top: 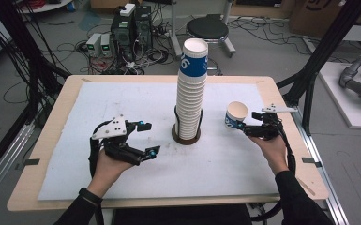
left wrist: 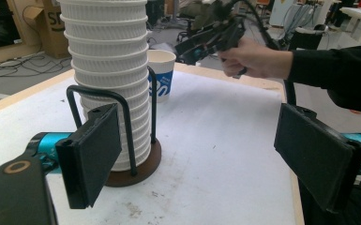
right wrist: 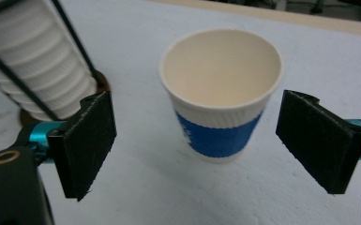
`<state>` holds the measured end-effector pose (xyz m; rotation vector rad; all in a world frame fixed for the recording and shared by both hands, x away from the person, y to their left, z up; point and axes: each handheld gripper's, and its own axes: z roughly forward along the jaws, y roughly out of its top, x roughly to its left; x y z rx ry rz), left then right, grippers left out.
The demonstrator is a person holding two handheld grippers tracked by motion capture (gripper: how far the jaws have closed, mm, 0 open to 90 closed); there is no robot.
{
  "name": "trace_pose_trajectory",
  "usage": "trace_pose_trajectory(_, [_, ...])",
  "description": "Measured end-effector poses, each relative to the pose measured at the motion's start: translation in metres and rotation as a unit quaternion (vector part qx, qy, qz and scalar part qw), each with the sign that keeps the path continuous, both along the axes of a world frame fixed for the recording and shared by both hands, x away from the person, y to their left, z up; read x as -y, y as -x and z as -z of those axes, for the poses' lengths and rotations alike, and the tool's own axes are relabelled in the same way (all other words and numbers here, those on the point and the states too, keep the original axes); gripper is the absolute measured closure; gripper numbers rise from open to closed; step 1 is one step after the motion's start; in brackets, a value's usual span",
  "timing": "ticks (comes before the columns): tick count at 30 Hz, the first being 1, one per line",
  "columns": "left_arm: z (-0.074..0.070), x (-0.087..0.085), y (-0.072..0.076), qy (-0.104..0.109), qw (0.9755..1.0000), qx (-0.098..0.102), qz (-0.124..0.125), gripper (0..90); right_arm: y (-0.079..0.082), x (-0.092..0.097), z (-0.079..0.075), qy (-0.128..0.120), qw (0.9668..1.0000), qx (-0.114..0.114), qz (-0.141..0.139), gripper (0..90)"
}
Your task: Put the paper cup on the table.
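At table centre, tall cup stack (top: 191, 89) in wire holder (left wrist: 122, 136). One single cup (right wrist: 221, 93), empty, upright between your right gripper (right wrist: 194, 140) jaws, untouched. Your left gripper (top: 144, 139) released, empty.

The high view looks forward and down from above the person's side onto the whole bench (top: 51, 140), with the floor in the upper part of the frame. The left gripper view sits low and close behind the left claw (left wrist: 197, 154), facing across the bench to the cup stack (left wrist: 110, 70) and the right claw (left wrist: 201, 44). The right gripper view looks down from very near on the single cup (right wrist: 220, 93); the cup stack stands at its upper left. All three views share these.
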<state>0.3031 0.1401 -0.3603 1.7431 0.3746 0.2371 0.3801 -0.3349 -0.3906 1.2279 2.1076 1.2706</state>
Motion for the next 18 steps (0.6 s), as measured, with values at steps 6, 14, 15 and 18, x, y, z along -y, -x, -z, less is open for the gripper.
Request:
trace_pose_trajectory(6, [0.000,0.002,-0.001,0.000,1.0000,0.002,0.004,15.2,0.018,-0.003,-0.014,-0.026,0.9985,0.017,-0.045,12.5])
trace_pose_trajectory(14, [0.000,0.004,-0.003,0.004,1.0000,-0.002,0.004,15.2,0.042,-0.005,-0.034,-0.063,0.9906,0.069,-0.099,12.8])
trace_pose_trajectory(15, [0.000,0.003,-0.004,0.006,1.0000,-0.001,0.006,15.2,0.046,-0.006,-0.037,-0.070,0.9881,0.080,-0.111,12.8])
trace_pose_trajectory(18, [-0.001,0.004,-0.003,0.010,0.9999,-0.002,0.004,15.2,0.055,-0.009,-0.046,-0.076,0.9816,0.112,-0.134,12.9])
